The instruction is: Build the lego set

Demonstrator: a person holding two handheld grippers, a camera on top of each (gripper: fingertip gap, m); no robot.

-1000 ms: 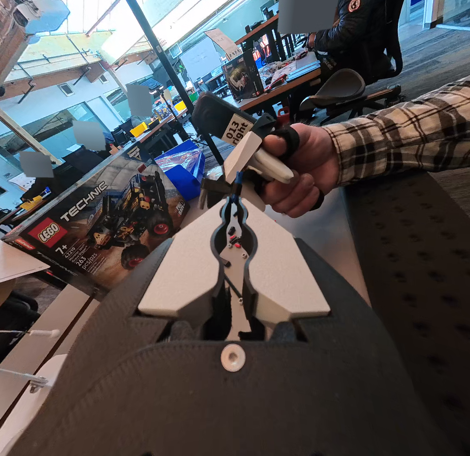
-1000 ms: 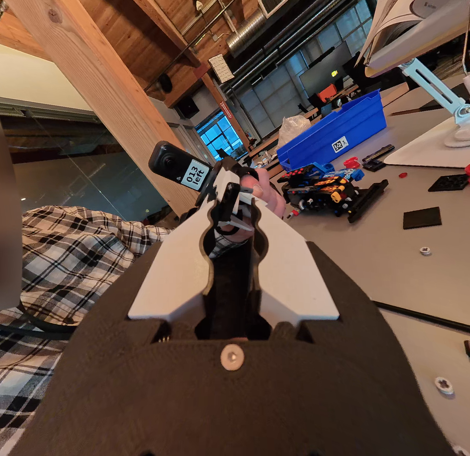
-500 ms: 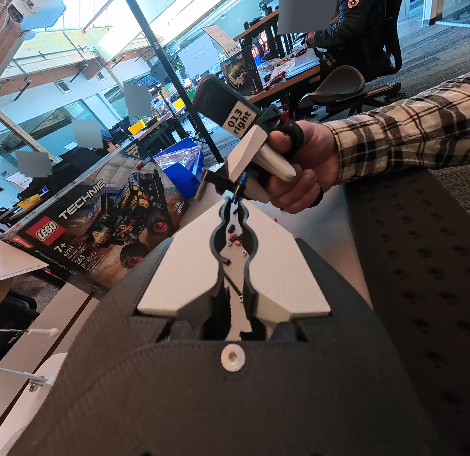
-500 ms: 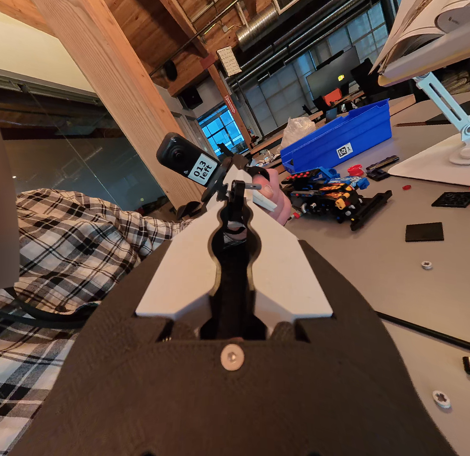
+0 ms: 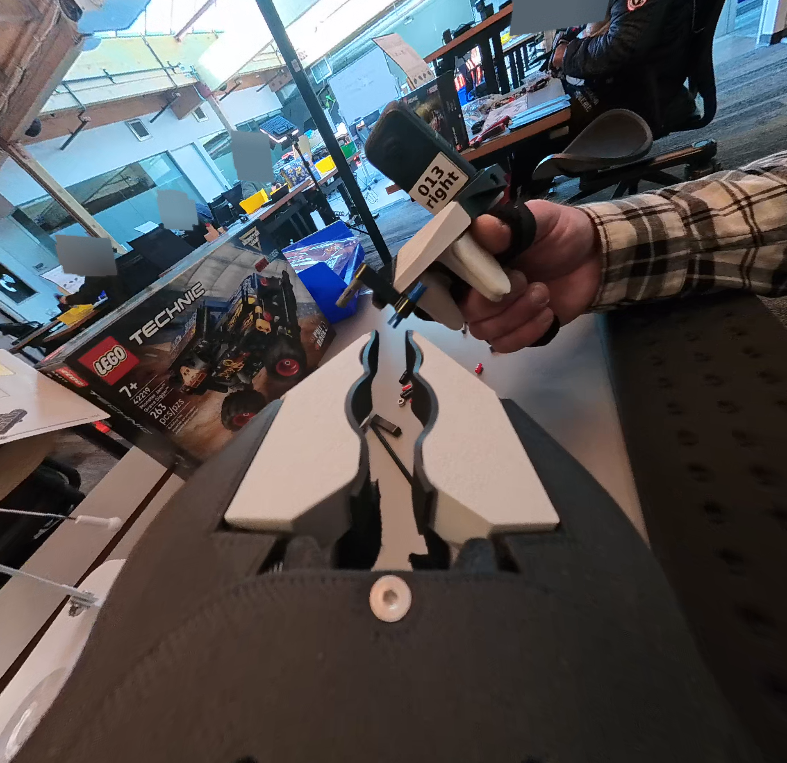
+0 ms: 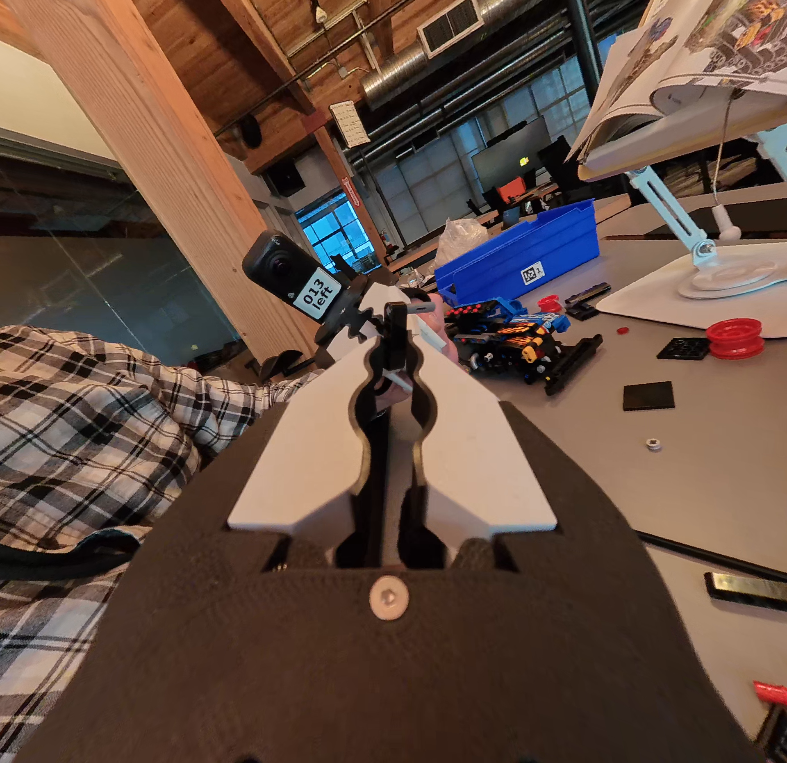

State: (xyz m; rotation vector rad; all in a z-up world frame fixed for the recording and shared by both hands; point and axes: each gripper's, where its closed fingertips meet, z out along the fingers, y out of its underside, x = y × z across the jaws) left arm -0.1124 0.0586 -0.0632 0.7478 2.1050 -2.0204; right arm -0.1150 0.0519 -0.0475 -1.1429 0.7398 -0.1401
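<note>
In the left wrist view, the grey tabletop (image 5: 553, 401) at centre lies mostly bare, with only tiny red and black pieces (image 5: 404, 391) scattered between the fingers. A large printed cardboard box (image 5: 191, 359) walls off the left side, with a blue plastic bin (image 5: 328, 274) behind it. In the right wrist view, a partly built black-and-blue toy vehicle (image 6: 515, 342), red wheel hubs (image 6: 734, 338), flat black plates (image 6: 648, 396) and a white stand base (image 6: 702, 291) crowd the upper right; bare table lies below them.
</note>
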